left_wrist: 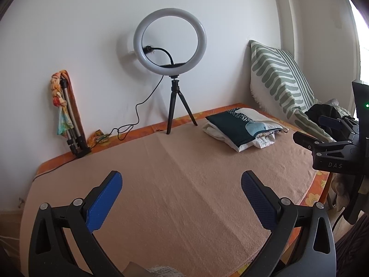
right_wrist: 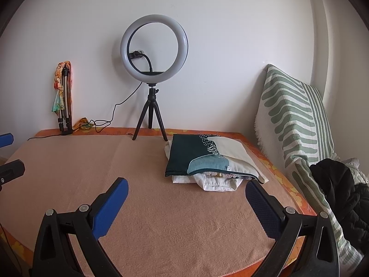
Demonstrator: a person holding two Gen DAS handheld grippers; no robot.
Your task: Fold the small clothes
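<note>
One folded stack of clothes [right_wrist: 207,161] is seen at the far right corner of the bed [right_wrist: 161,207], dark patterned piece on top, white pieces under it. Nothing is laid out on the peach blanket [left_wrist: 184,184] for folding. Left gripper [left_wrist: 182,196] and right gripper [right_wrist: 186,202] are both spread wide, nothing held. A dark heap [right_wrist: 341,184] by the striped pillow [right_wrist: 295,120] is judged possibly left to fold; otherwise the task looks near done.

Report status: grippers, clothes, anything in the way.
Left gripper open, empty. Right gripper open, empty. Folded stack of dark-teal and white clothes untouched on peach blanket. White ring light on black tripod behind stack, path unobstructed.
</note>
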